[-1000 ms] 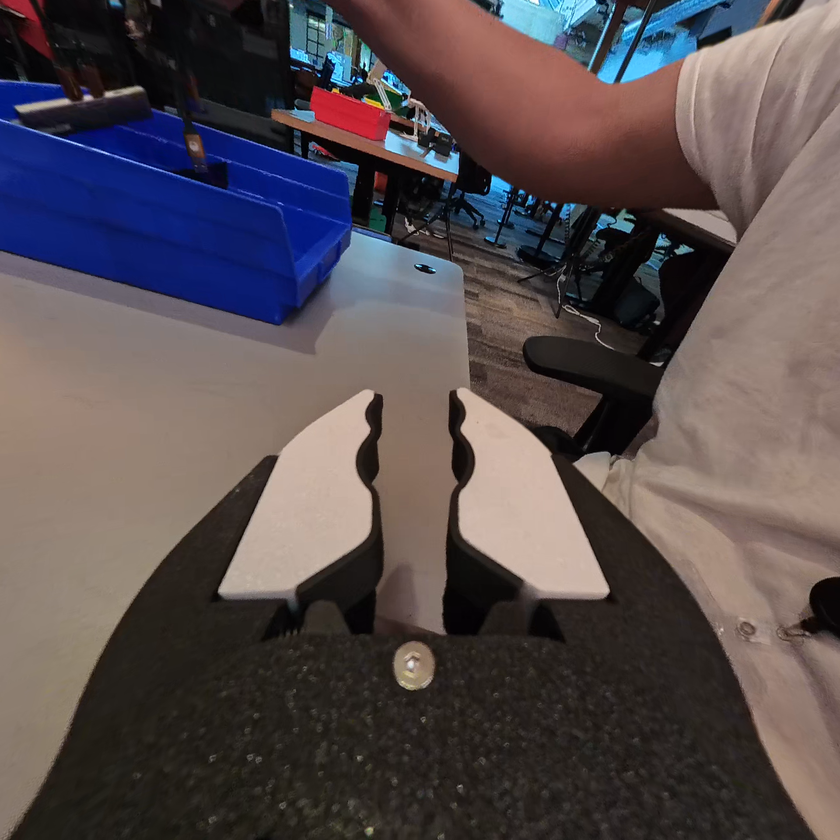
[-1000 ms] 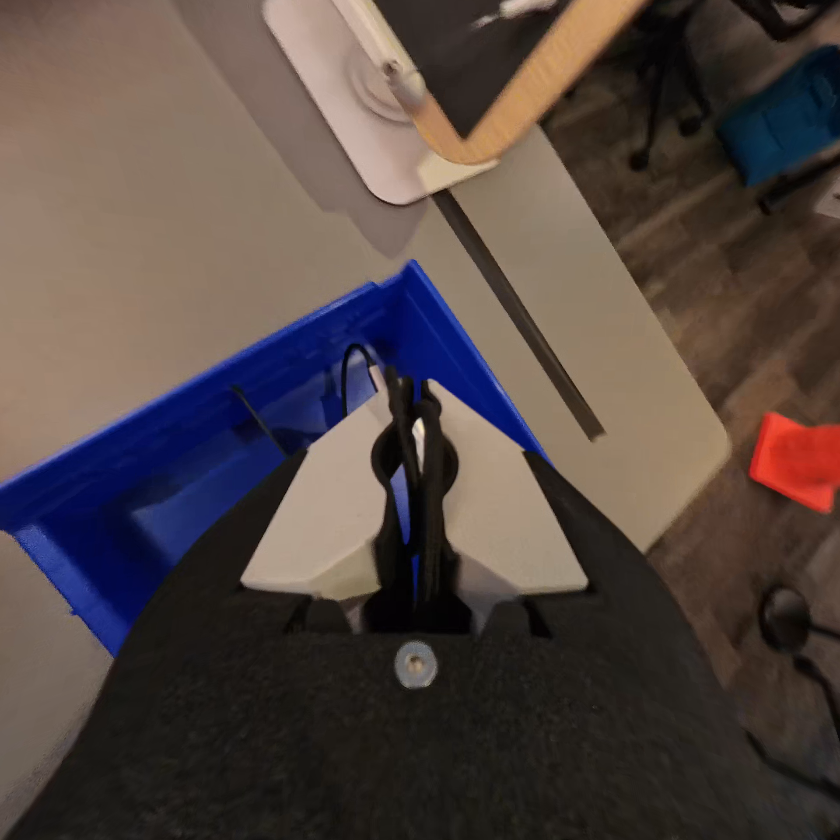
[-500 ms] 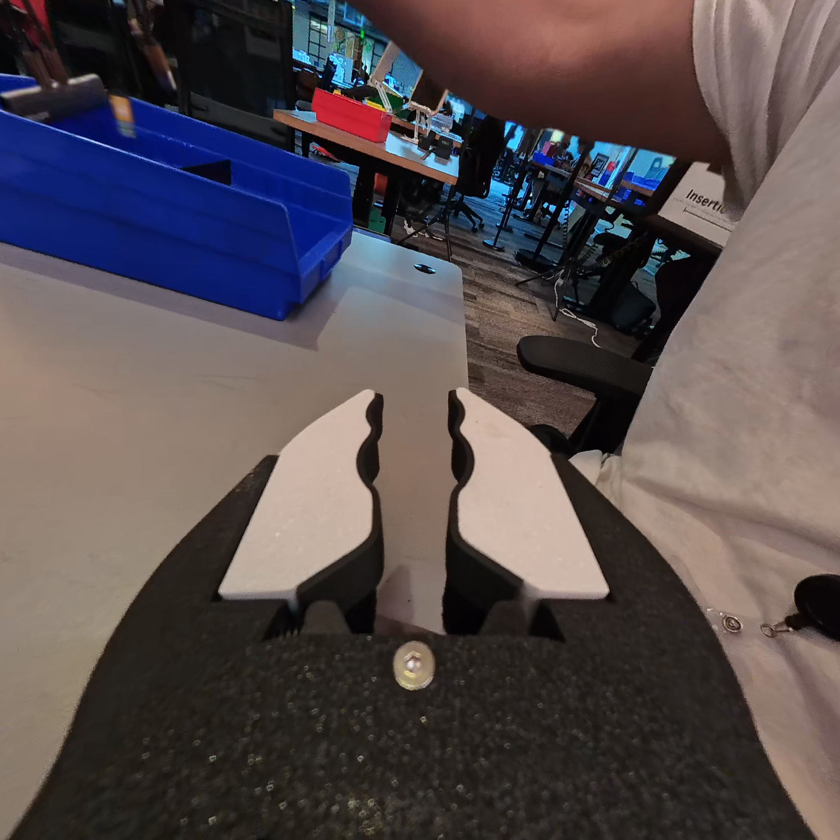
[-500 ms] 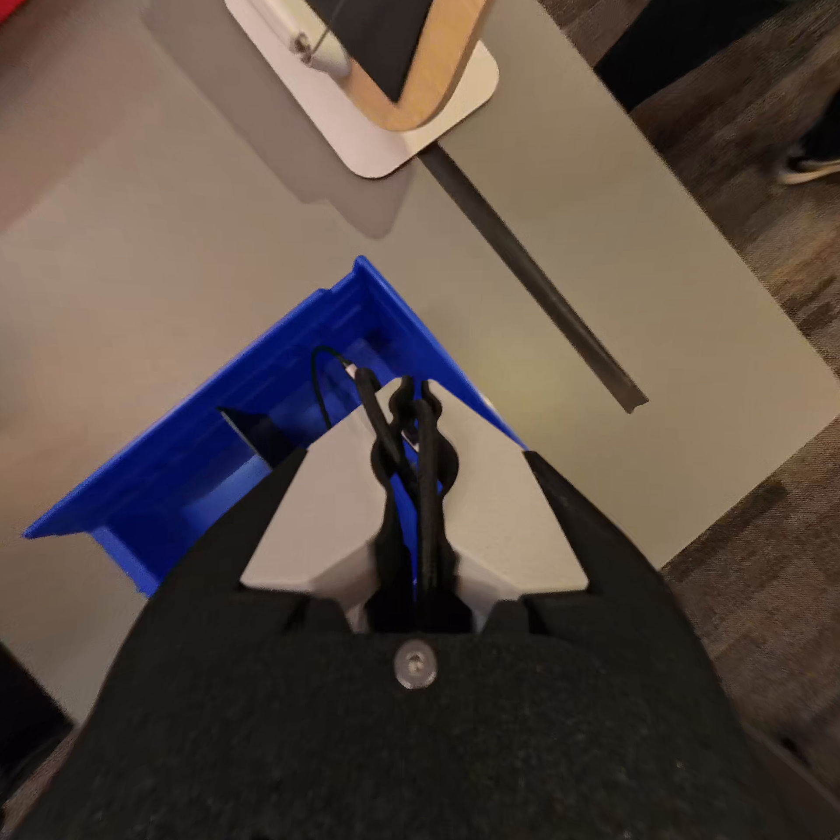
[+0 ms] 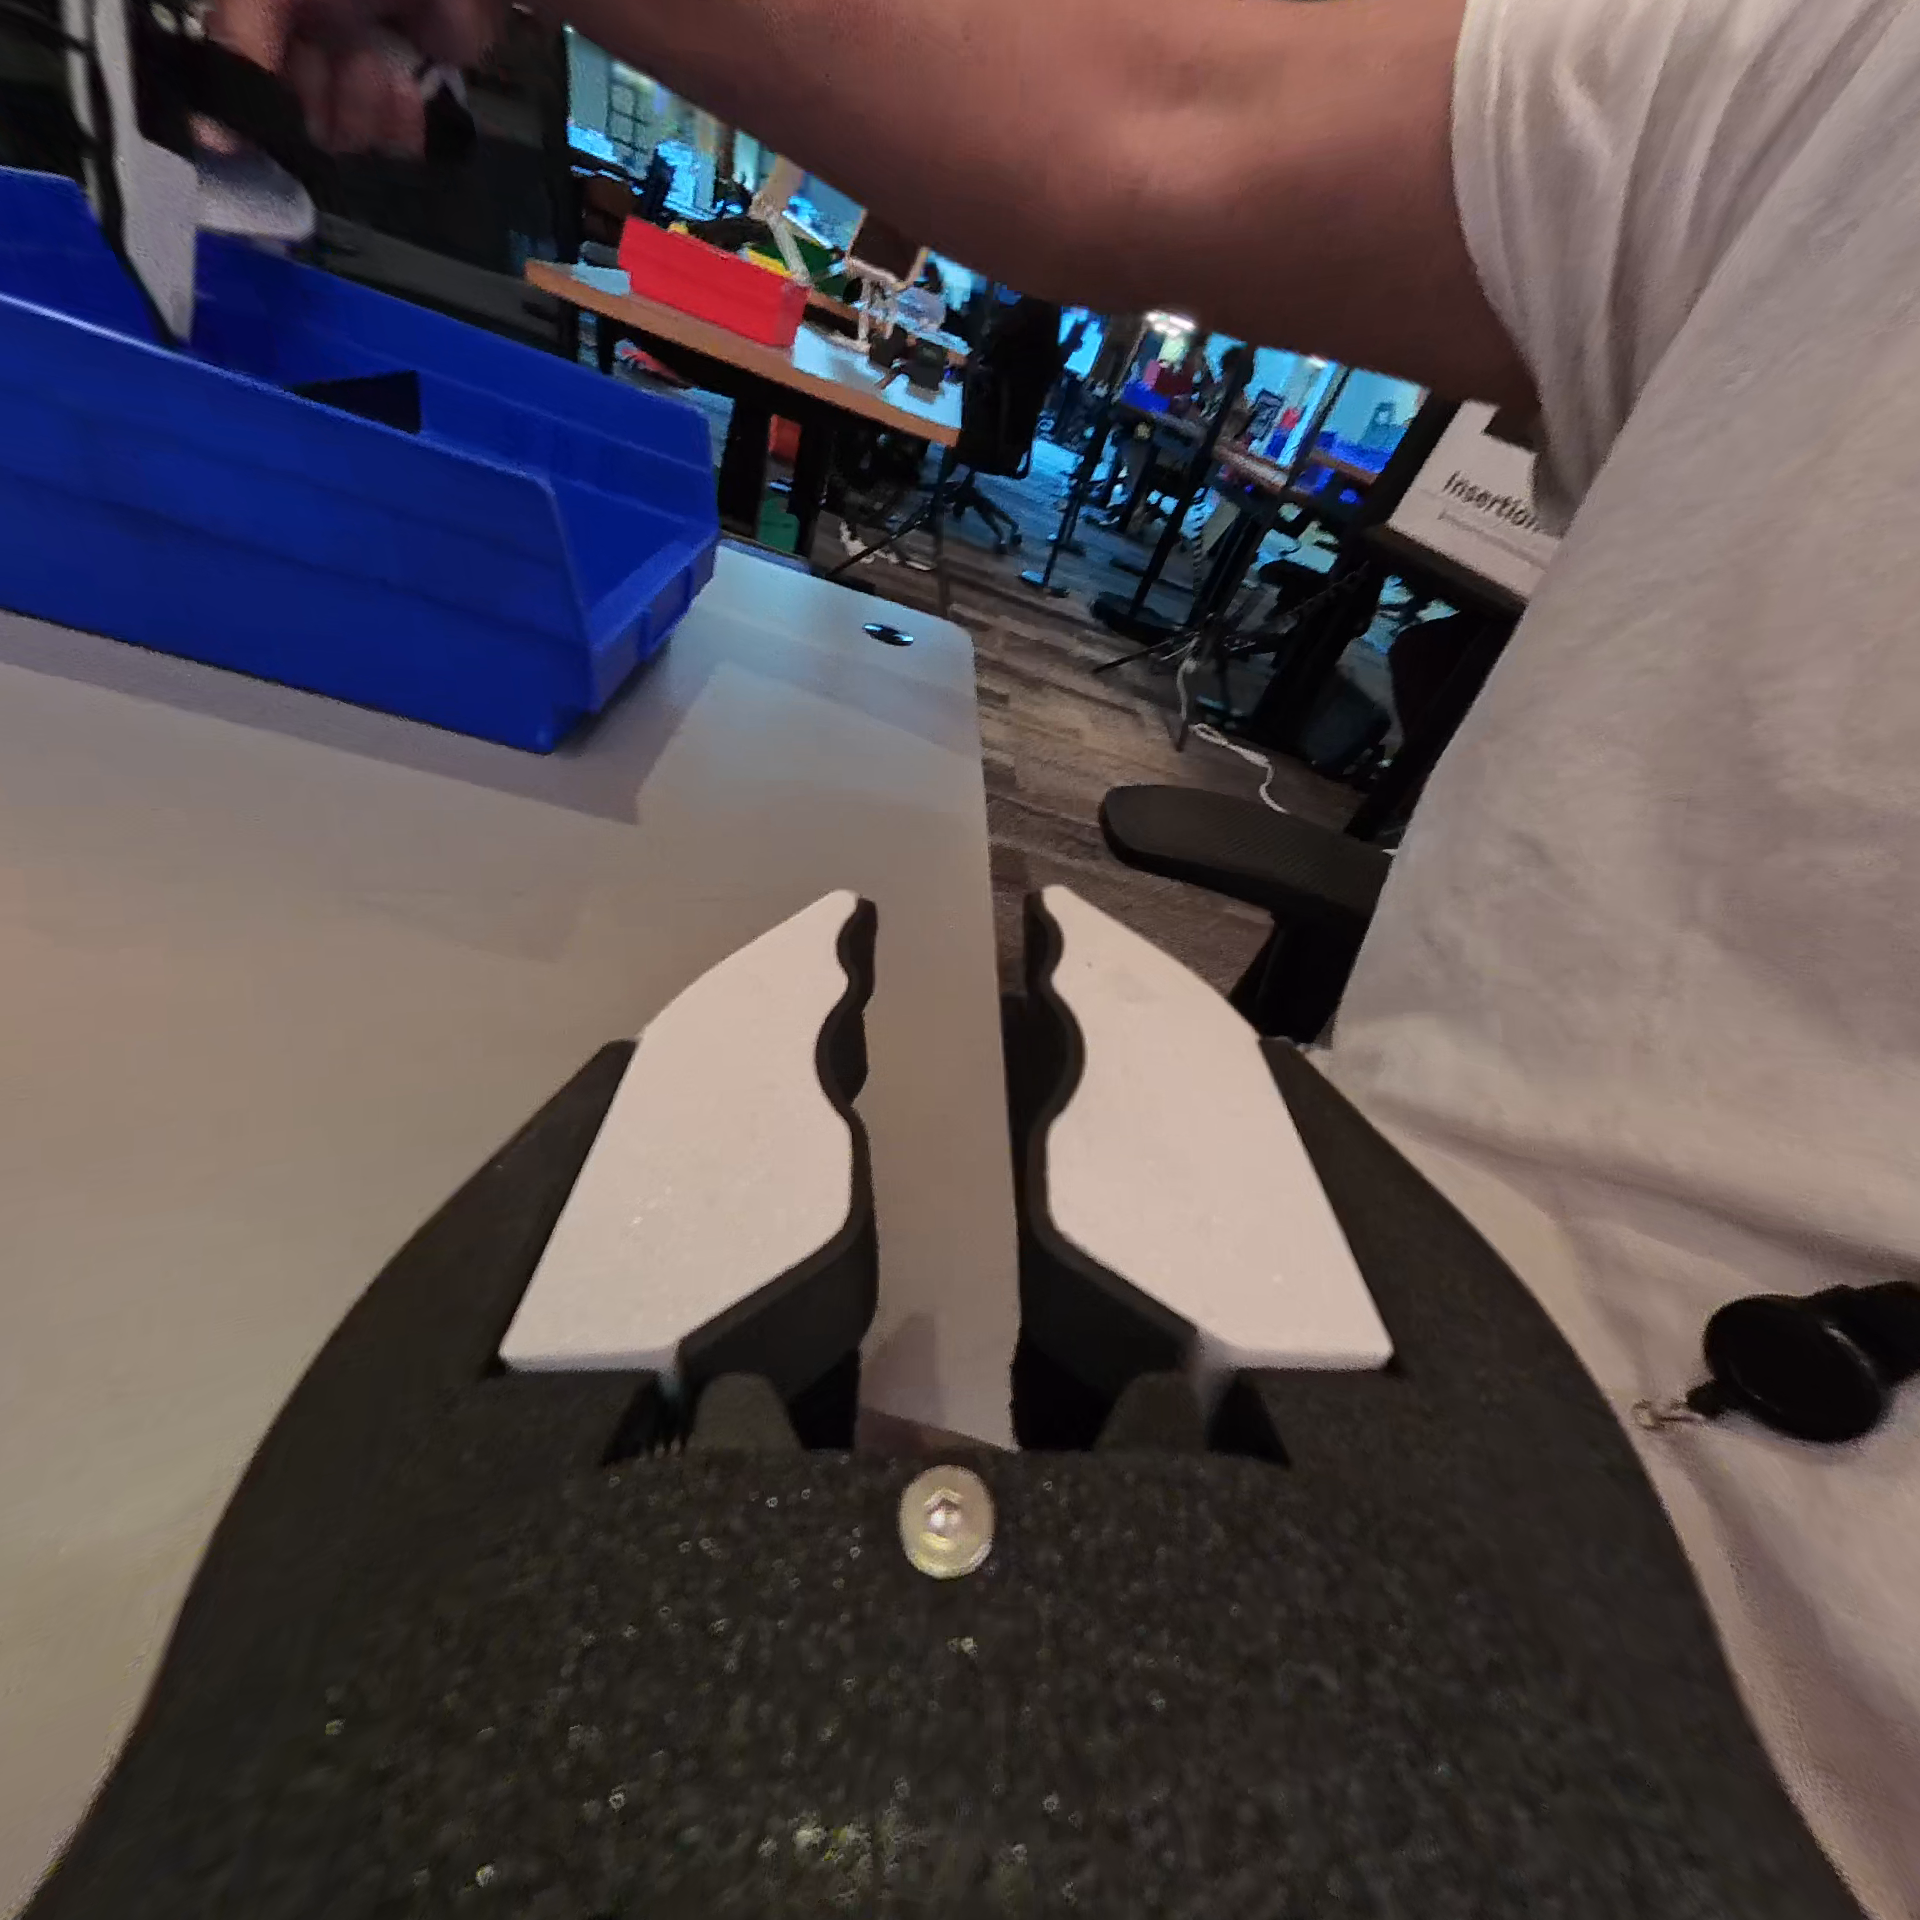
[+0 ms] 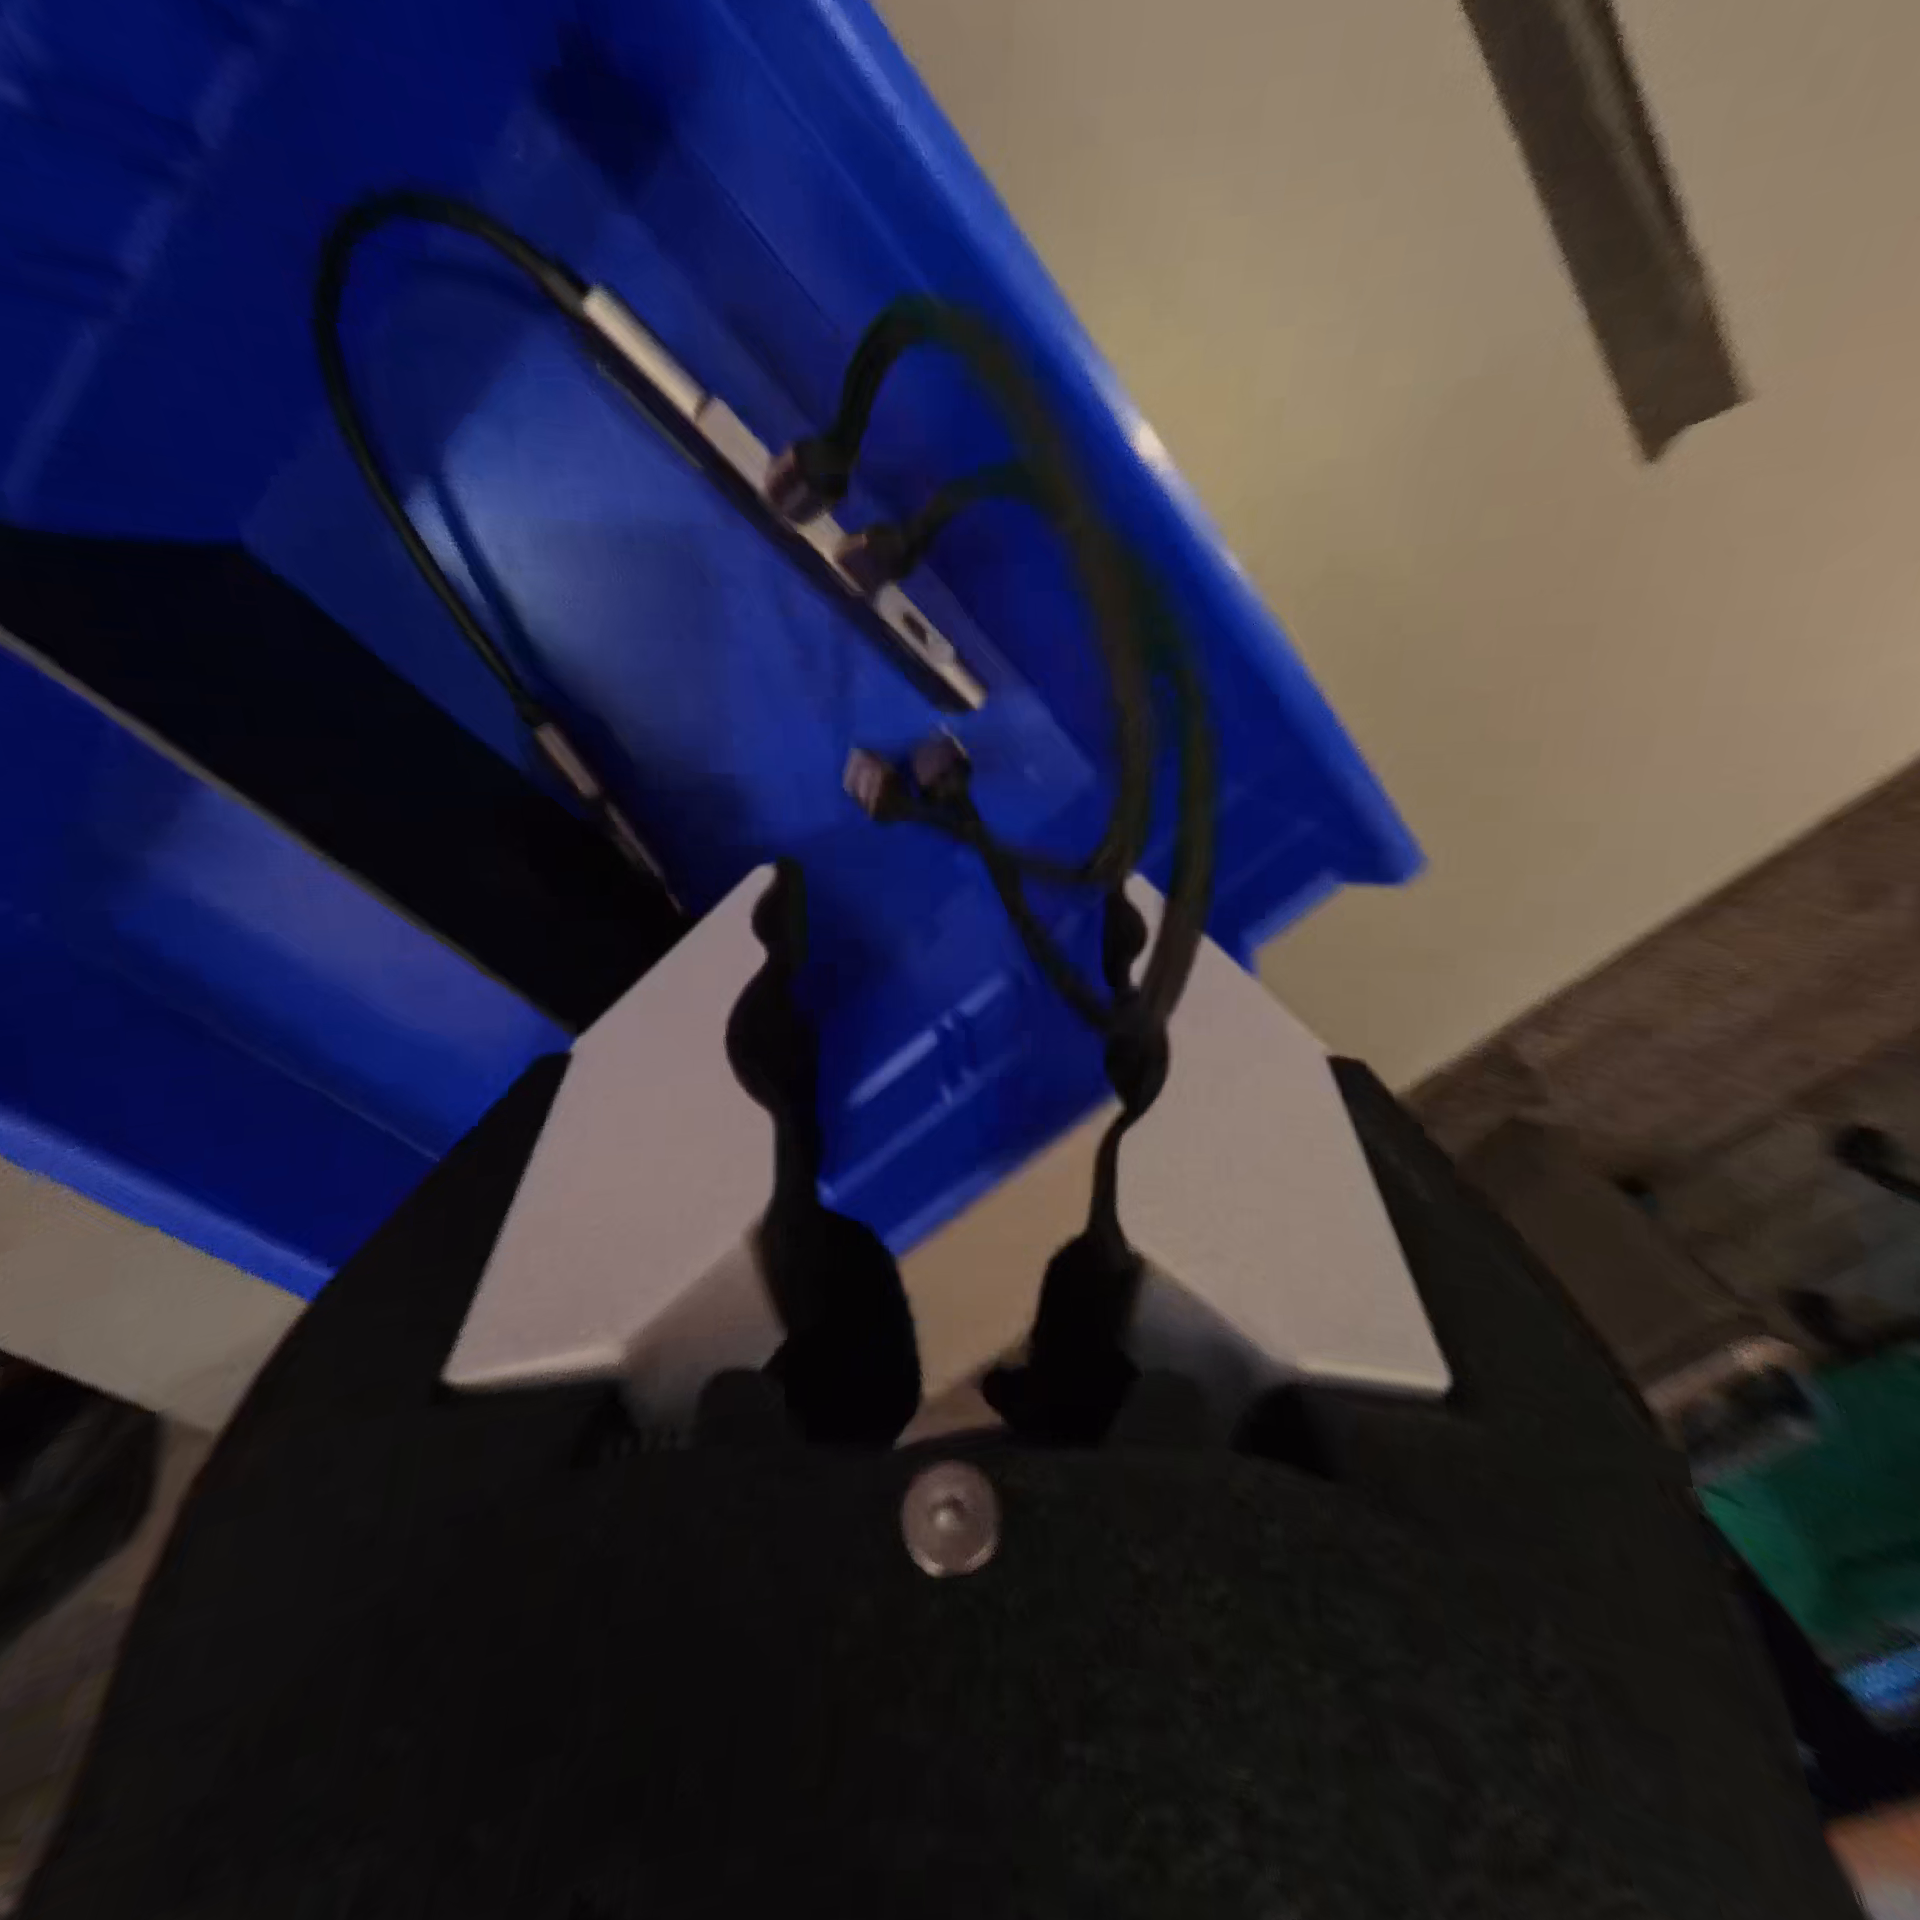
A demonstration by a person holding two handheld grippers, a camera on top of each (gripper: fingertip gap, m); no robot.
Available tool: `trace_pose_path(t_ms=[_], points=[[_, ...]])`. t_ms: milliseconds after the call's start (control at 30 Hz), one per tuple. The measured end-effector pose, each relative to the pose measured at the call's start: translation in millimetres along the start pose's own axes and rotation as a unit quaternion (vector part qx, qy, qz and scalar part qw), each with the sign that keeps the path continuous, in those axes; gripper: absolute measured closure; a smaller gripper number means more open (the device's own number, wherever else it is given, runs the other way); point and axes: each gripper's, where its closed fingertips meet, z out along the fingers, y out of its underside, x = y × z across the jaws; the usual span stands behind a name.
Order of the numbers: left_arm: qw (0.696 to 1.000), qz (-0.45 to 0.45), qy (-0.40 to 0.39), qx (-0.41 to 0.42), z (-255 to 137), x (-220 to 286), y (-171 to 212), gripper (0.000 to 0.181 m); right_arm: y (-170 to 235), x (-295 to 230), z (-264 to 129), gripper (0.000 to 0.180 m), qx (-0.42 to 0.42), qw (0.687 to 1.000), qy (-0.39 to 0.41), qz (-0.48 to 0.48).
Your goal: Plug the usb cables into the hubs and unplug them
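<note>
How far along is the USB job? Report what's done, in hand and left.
Done: two black plugs sit in the silver hub inside the blue bin. In hand: nothing; the right gripper is open above the bin, a cable brushing one finger, and the left gripper is open over the table. Left: two loose plugs beside the hub, then unplugging everything.
</note>
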Motion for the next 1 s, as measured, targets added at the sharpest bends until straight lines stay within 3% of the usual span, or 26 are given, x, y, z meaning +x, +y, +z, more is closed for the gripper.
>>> trace_pose_path(t_ms=[67,200,300,400,467,533,600,733,833,1000], points=[[1.0,0.007,-0.001,-0.006,1,1,2,0.154,2,12,-24,0.112,-0.011,0.999,0.034,-0.03],[1.0,0.016,-0.007,-0.016,0,0,5,0.154,-3,42,-88,0.112,0.025,0.99,0.135,-0.04],[1.0,0.016,-0.016,-0.008,-2,-3,3,0.154,-22,27,-141,0.116,0.15,0.968,0.198,-0.03],[0.999,0.018,-0.037,0.003,-7,-11,-2,0.154,-36,-45,-172,0.121,0.326,0.927,0.182,-0.016],[0.998,0.016,-0.061,0.017,-10,-19,-8,0.154,-36,-119,-167,0.123,0.431,0.897,0.102,0.01],[0.996,0.015,-0.081,0.029,-13,-24,-14,0.154,-26,-195,-139,0.125,0.484,0.874,0.019,0.042],[0.996,0.019,-0.089,0.025,-16,-26,-13,0.154,-14,-278,-99,0.126,0.489,0.87,-0.064,0.025],[0.995,0.029,-0.096,0.007,-17,-31,-6,0.154,-9,-391,-47,0.129,0.534,0.836,-0.127,0.015],[0.994,0.04,-0.099,-0.014,-15,-32,0,0.154,-3,-418,-24,0.132,0.533,0.84,-0.097,-0.02],[0.993,0.076,-0.077,-0.036,-12,-21,-5,0.154,-2,-400,-20,0.138,0.547,0.835,-0.051,-0.024]])
